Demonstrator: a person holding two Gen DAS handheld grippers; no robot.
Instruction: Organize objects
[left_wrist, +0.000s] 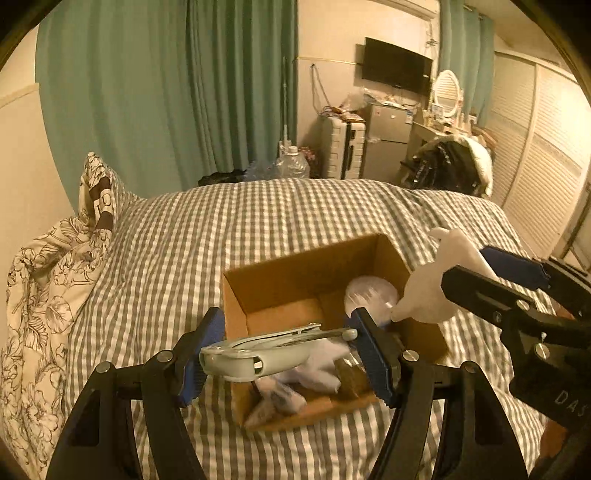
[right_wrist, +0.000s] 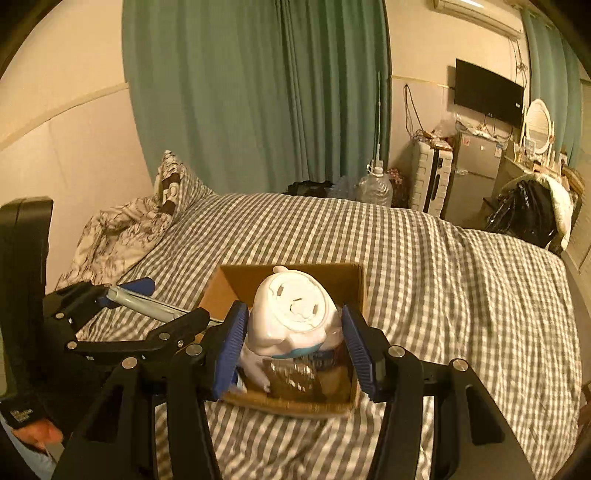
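An open cardboard box (left_wrist: 280, 273) stands on the checked bed; it also shows in the right wrist view (right_wrist: 351, 280). My left gripper (left_wrist: 284, 354) is shut on a pale grey hand tool with a metal blade (left_wrist: 258, 354), held crosswise over the box's near side. My right gripper (right_wrist: 293, 339) is shut on a white toy figure (right_wrist: 291, 314) over the box; the figure also shows in the left wrist view (left_wrist: 432, 288). Inside the box lie a clear round item (left_wrist: 369, 295), white wrapped items (left_wrist: 317, 365) and a clear jar.
A grey-checked bedspread (left_wrist: 295, 214) covers the bed. A floral pillow and quilt (left_wrist: 55, 266) lie at the left. Beyond the bed are green curtains, a water jug (left_wrist: 291, 162), a white suitcase (left_wrist: 343, 147), a small fridge and a chair with dark clothes (left_wrist: 450, 166).
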